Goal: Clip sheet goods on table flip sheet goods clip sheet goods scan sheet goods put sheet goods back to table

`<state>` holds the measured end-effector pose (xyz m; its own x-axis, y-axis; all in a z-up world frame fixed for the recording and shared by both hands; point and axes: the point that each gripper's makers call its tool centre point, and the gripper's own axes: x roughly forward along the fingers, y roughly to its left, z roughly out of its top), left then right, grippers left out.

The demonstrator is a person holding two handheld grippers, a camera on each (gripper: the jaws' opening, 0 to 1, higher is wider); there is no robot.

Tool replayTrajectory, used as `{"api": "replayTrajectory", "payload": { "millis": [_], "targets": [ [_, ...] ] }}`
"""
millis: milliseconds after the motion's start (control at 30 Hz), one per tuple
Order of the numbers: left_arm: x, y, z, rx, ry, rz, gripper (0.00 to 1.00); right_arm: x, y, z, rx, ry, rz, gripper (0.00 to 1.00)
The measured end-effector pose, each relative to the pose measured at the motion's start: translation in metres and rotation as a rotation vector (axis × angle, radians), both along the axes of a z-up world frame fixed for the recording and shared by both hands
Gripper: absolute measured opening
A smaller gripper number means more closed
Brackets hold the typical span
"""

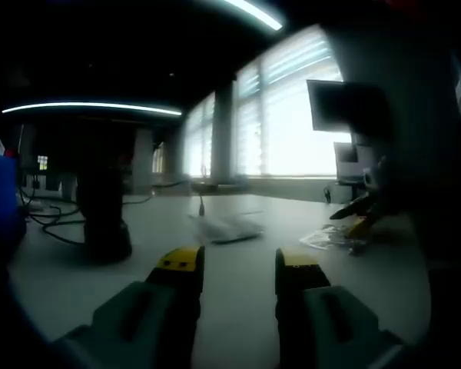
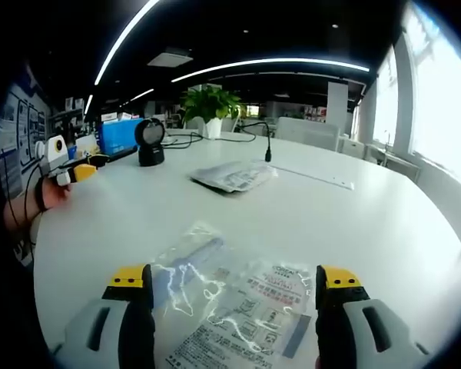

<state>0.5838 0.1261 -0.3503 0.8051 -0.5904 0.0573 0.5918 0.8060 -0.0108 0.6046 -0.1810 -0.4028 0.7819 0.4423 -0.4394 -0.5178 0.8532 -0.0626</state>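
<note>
Two clear plastic packets lie on the white table (image 2: 369, 223) near its front edge: one with a bluish part (image 2: 190, 265), and one with a printed label (image 2: 250, 319). My right gripper (image 2: 234, 283) stands wide open just above them, one jaw on each side, touching neither. A third packet (image 2: 232, 175) (image 1: 227, 227) lies further out in the middle of the table. My left gripper (image 1: 238, 265) is open over bare table with nothing between its jaws; it is also in the right gripper view as the left gripper (image 2: 71, 171), at the far left in a person's hand.
A black scanner on a stand (image 2: 148, 142) (image 1: 104, 223) is on the table with cables beside it. Behind it are a blue box (image 2: 121, 134) and a potted plant (image 2: 207, 104). A thin stem (image 2: 267, 147) rises near the middle packet. Windows run along one side.
</note>
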Motion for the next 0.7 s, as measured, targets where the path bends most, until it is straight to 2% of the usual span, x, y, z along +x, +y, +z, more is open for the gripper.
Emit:
{"api": "replayTrajectory", "payload": {
  "millis": [133,333,467,600,700],
  "targets": [
    [0.000,0.000,0.000,0.001,-0.001,0.000,0.30,0.004,-0.007,0.001,0.064,0.022,-0.027,0.77],
    [0.000,0.001,0.000,0.003,-0.003,0.005,0.30,0.007,-0.018,0.001,0.072,0.032,-0.045,0.74],
    [0.000,0.000,0.000,0.006,-0.004,0.006,0.30,0.014,-0.032,0.005,0.055,0.021,-0.081,0.60],
    [0.000,0.001,0.001,0.004,-0.006,0.009,0.30,0.018,-0.035,0.008,0.094,0.034,-0.092,0.57],
    [0.000,0.001,0.000,0.007,-0.006,0.009,0.30,0.021,-0.038,0.011,0.117,0.037,-0.102,0.51]
  ]
}}
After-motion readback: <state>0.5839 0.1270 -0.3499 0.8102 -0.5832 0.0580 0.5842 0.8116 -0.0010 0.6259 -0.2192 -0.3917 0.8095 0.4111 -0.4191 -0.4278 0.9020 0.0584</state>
